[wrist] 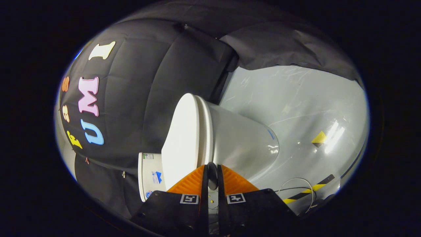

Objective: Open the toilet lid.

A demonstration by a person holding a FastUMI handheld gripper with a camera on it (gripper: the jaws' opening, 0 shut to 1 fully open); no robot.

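So, rolled sideways: pale floor [296, 98] at 2 o'clock, white toilet [243, 141] dead ahead, lid [182, 138] shut against the seat at 11 o'clock of the fingers. Gripper [212, 174] narrowed to a slit, gripping nothing.

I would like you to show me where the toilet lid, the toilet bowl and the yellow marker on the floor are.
toilet lid [182, 138]: gripper view, flat top face of the closed lid.
toilet bowl [243, 144]: gripper view, smooth outer side wall.
yellow marker [319, 137]: gripper view, middle of the marker on the floor.
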